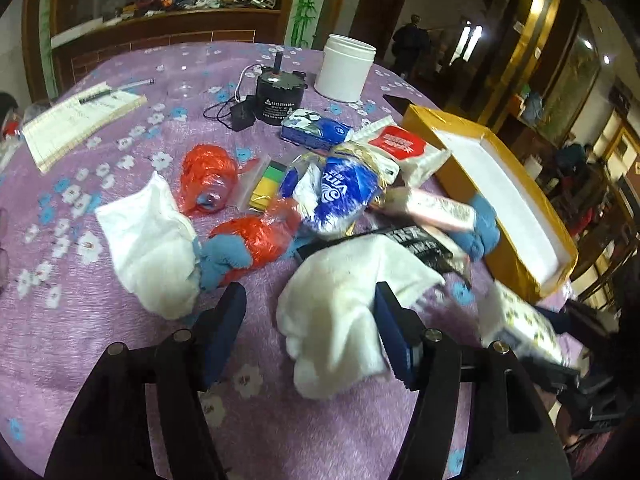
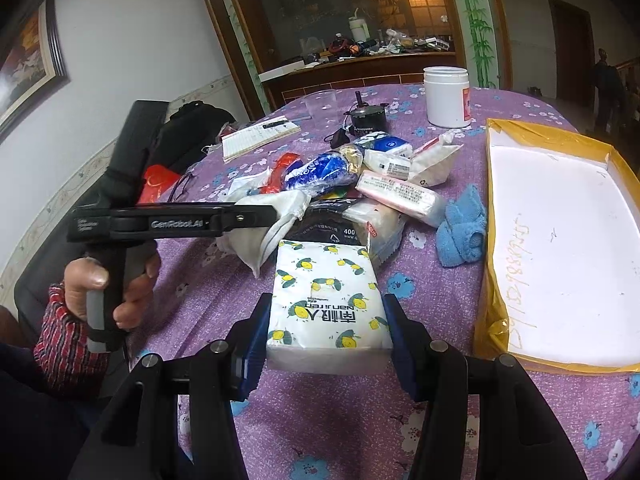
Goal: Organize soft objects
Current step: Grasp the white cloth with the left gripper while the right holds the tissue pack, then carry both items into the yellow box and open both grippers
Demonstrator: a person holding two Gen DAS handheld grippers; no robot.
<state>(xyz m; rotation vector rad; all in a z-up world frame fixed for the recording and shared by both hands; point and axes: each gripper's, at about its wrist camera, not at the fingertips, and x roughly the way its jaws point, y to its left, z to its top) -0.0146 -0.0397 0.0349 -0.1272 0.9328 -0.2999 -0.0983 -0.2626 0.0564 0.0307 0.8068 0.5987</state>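
Right gripper (image 2: pixel 326 336) clamped across lemon-print tissue pack (image 2: pixel 326 300), long axis pointing away; left gripper (image 1: pixel 310 320) agape.

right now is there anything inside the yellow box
No, the yellow box shows only its bare white bottom with some handwriting.

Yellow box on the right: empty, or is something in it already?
Empty. The yellow box shows only its bare white floor; the soft items lie outside on the tablecloth.

A home dining room: floral tablecloth (image 2: pixel 460 292), framed picture (image 2: pixel 28 56), cluttered sideboard (image 2: pixel 360 68).
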